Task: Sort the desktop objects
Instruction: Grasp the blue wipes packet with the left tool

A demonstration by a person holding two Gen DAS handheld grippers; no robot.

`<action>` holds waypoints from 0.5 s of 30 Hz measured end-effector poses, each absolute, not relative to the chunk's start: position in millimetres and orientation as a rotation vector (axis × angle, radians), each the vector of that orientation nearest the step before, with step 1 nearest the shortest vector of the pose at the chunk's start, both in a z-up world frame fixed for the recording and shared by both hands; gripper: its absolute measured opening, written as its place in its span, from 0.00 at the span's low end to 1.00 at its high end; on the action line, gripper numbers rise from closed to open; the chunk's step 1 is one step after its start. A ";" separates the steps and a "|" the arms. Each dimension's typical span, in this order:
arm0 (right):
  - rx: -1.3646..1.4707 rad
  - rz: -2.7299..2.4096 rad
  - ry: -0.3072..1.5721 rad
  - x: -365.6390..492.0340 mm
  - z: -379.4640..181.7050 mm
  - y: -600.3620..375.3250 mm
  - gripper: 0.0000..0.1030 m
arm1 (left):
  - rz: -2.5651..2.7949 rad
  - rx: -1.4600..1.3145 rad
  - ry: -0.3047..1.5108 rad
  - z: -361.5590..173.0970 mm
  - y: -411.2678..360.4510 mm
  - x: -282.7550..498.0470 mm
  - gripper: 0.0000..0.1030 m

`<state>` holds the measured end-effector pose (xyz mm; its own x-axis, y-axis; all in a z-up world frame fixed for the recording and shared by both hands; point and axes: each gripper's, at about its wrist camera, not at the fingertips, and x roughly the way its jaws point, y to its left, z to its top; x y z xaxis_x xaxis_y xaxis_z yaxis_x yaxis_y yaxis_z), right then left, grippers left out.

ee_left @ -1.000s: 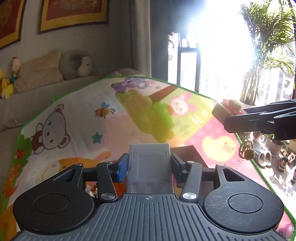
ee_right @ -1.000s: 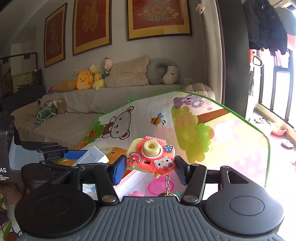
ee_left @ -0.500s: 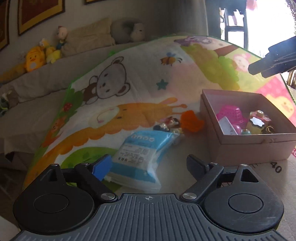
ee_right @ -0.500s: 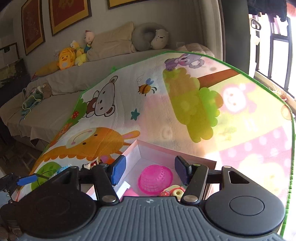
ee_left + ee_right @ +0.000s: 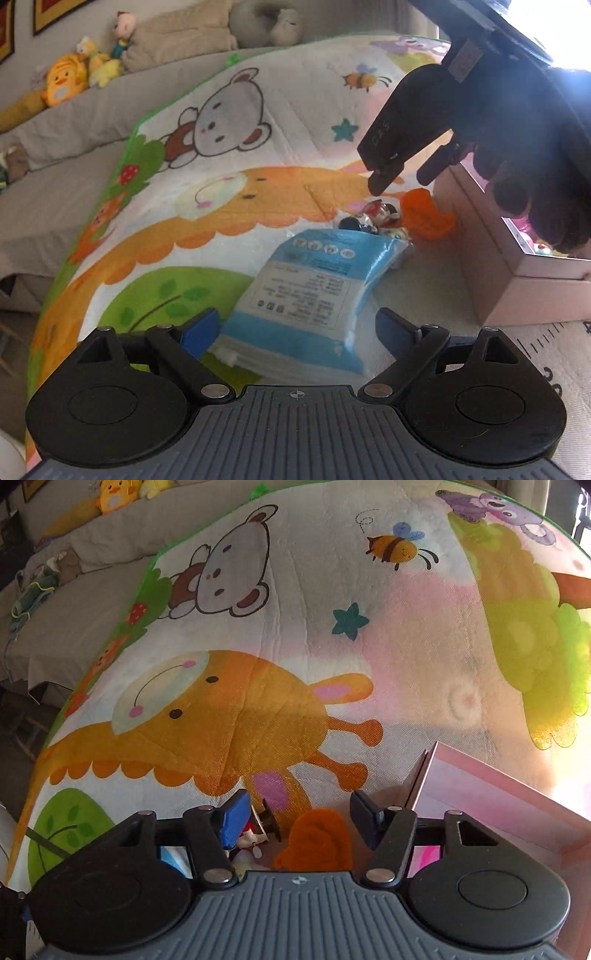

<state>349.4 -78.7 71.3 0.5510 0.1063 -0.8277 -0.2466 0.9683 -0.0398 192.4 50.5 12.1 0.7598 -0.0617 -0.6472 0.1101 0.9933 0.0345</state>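
Our left gripper [image 5: 295, 328] is spread wide and empty at the bottom of the left view, the blue packet [image 5: 314, 295] lying between its fingers. Our right gripper [image 5: 295, 818] is also released, low in its view over the orange toy [image 5: 317, 842], beside the pink box [image 5: 509, 801] at lower right.

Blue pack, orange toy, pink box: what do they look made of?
Blue pack: soft plastic film, slightly glossy; it creases and puffs, with white wadding showing at one end, probably tissues or cotton pads.
Orange toy: looks like matte moulded plastic or rubber; blur in the right wrist view leaves it open.
Pink box: likely matte cardboard, with thin straight walls and sharp folded corners.
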 end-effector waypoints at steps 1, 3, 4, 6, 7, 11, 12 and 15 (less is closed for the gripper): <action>-0.177 0.198 0.971 352.7 68.4 -75.6 0.49 | -0.095 0.073 0.700 11.3 50.3 193.9 0.92; -0.173 0.190 1.009 359.8 62.6 -73.1 0.47 | -0.101 0.068 0.699 10.1 51.0 196.0 0.92; -0.164 0.190 1.023 361.0 60.9 -72.7 0.47 | -0.104 0.064 0.699 10.0 51.8 196.8 0.92; -0.169 0.194 1.029 358.5 61.3 -69.3 0.48 | -0.110 0.056 0.698 10.1 53.6 196.9 0.92; -0.175 0.216 1.029 355.7 62.7 -66.9 0.48 | -0.115 0.049 0.699 10.2 54.9 196.9 0.92; -0.149 0.319 1.080 344.6 62.7 -62.8 0.44 | -0.142 0.028 0.708 9.6 58.1 191.5 0.92; -0.144 0.339 1.092 340.7 62.0 -62.1 0.42 | -0.151 0.028 0.712 9.2 58.5 187.7 0.92; -0.121 0.410 1.155 319.9 60.2 -62.0 0.41 | -0.193 0.030 0.726 9.2 60.3 167.6 0.92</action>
